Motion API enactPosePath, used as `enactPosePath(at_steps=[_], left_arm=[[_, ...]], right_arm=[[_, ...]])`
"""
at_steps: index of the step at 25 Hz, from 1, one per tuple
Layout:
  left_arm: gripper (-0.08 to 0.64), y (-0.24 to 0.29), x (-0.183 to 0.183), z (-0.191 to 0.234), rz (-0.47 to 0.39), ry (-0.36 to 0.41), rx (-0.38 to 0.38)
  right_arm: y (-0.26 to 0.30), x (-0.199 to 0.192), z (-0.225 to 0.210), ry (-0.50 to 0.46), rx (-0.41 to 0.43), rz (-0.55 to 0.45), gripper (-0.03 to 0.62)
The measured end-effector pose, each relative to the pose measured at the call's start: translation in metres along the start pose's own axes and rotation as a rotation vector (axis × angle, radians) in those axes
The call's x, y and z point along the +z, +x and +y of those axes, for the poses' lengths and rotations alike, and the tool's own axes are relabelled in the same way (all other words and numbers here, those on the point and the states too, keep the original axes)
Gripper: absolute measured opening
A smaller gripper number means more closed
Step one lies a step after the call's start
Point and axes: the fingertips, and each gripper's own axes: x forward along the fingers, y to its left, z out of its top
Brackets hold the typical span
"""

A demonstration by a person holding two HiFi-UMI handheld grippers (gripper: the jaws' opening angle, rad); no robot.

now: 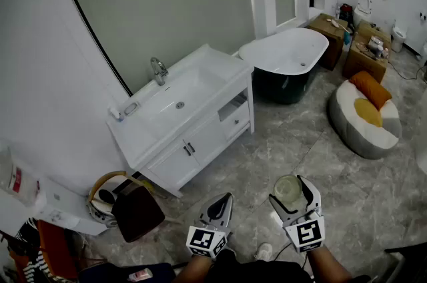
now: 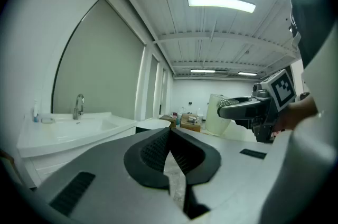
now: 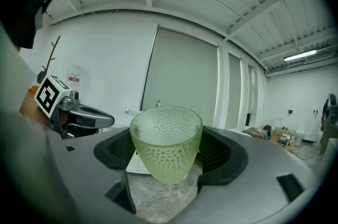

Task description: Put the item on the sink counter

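A pale green dimpled glass cup (image 3: 166, 143) sits upright between the jaws of my right gripper (image 3: 168, 151), which is shut on it. In the head view the cup (image 1: 287, 189) and right gripper (image 1: 291, 198) hang over the grey floor at the bottom right. My left gripper (image 1: 221, 208) is beside it at the bottom centre, shut with nothing in it, its pads (image 2: 170, 151) meeting. The white sink counter (image 1: 220, 68) with its basin and faucet (image 1: 159, 69) stands against the wall, up and left of both grippers. From the left gripper the counter (image 2: 63, 133) shows at the left.
A soap dish (image 1: 131, 108) lies on the counter's left end. A white bathtub (image 1: 285, 55) stands right of the counter. A beanbag with orange cushions (image 1: 365, 111) lies at the right. A basket and dark stool (image 1: 127, 205) sit left of the grippers. Wooden boxes (image 1: 363, 51) stand at the back.
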Motion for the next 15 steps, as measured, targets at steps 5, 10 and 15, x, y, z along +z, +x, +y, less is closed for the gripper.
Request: enactPosePath(at_steps=[5,10,15], left_arm=[[0.012,0.010,0.001,0.001,-0.002,0.004,-0.002],[0.012,0.018,0.000,0.007,0.006,0.000,-0.004],[0.012,0.022,0.004,0.023,0.002,-0.003,-0.004]], right_arm=[[0.006,-0.002,-0.008,-0.001,-0.001,0.010,0.382],[0.015,-0.003,-0.014,0.001,-0.006,0.022,0.382],[0.030,0.007,-0.013,0.068,0.008,-0.016,0.383]])
